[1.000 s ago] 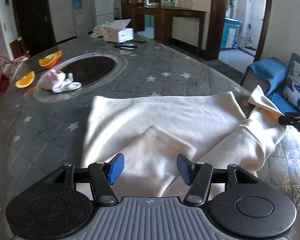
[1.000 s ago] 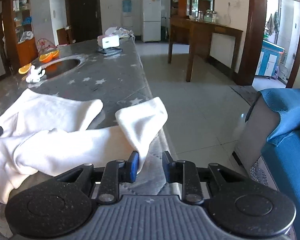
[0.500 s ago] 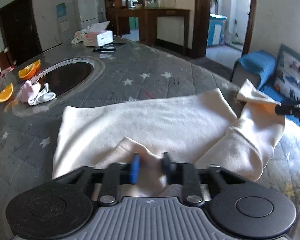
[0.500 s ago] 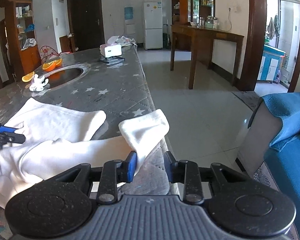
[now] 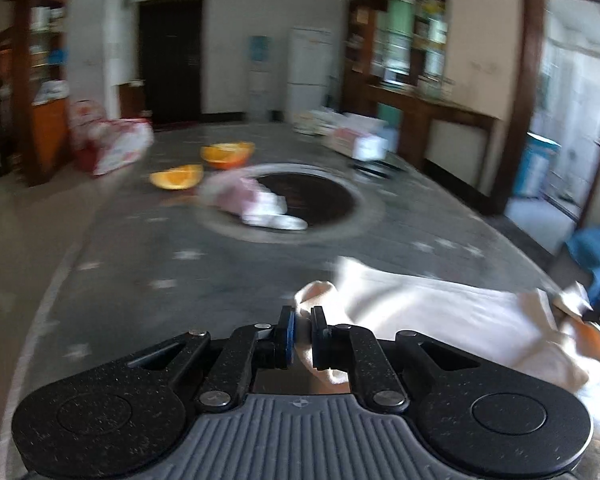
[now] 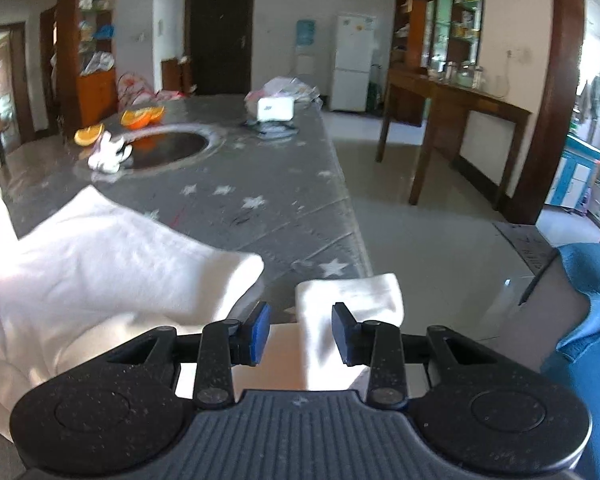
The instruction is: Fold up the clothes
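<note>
Near table edge, your left gripper is angling down, pinching cream garment fold; right gripper jaws are opening around its sleeve; cloth is lying rumpled.

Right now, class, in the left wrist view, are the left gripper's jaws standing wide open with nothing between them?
No: the left gripper is pinched shut on a fold of the cream garment.

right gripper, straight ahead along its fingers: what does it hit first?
Probably the cream garment's cuff: it lies between and just past the opening fingers of the right gripper, pads not pressing it. Beyond that is the grey star-print table cover, though depth is hard to judge.
</note>
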Motion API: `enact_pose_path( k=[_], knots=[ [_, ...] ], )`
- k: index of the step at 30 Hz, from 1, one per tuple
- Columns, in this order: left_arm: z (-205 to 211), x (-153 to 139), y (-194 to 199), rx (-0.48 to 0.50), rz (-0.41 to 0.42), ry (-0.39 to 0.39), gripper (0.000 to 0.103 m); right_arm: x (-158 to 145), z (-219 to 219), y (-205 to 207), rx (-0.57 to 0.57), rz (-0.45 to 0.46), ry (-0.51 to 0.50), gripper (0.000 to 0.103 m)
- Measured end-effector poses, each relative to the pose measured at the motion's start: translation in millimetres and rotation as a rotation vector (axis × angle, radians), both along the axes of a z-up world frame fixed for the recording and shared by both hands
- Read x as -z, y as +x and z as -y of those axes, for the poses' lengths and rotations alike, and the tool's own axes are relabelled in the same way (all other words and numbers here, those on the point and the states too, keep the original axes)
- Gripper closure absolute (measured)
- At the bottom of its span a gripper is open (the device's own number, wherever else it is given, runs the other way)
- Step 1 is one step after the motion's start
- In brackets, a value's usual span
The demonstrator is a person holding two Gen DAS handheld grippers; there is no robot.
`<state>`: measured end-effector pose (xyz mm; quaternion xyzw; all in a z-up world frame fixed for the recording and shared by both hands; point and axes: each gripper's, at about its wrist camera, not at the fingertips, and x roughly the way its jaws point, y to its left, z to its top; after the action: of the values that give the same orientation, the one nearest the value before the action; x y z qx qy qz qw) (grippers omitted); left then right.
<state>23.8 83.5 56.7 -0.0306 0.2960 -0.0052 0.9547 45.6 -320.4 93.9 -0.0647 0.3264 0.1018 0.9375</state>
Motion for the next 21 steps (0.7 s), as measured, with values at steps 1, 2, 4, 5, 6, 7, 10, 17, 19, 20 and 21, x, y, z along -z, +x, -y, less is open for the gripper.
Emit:
enact_pose_path(
  k=[1,2,4,5,6,7,10,17,19,20,21],
  knots=[
    [-11,-1,-4,-0.031,0.002,-0.003,0.094,4,-3,3,-0.005,-0.009,-0.008,0.069],
    [-22,0,-8,-0.062,0.001,-0.004,0.094,8,-4,5,-0.003,-0.017,-0.016,0.069],
    [-41,2,-16,-0.124,-0.005,-0.005,0.094,16,-6,8,0.003,-0.028,-0.034,0.071],
    [-49,4,-20,-0.149,-0.008,-0.003,0.094,18,-6,9,0.010,-0.024,-0.048,0.073],
    [-56,5,-24,-0.174,-0.012,0.001,0.094,19,-6,9,0.017,-0.020,-0.061,0.076],
    [-63,8,-27,-0.197,-0.015,0.007,0.094,19,-5,9,0.023,-0.016,-0.069,0.081],
    [-79,15,-38,-0.247,-0.034,0.004,0.094,18,1,7,0.053,-0.004,-0.088,0.094],
    [-103,34,-64,-0.335,-0.098,0.033,0.094,13,31,1,0.176,0.028,-0.113,0.100],
    [-105,38,-69,-0.354,-0.112,0.058,0.094,14,41,-1,0.221,0.026,-0.123,0.100],
    [-105,40,-71,-0.362,-0.119,0.077,0.094,15,46,-2,0.246,0.023,-0.127,0.100],
    [-105,42,-73,-0.371,-0.126,0.089,0.094,16,52,-3,0.269,0.022,-0.130,0.100]
  ],
)
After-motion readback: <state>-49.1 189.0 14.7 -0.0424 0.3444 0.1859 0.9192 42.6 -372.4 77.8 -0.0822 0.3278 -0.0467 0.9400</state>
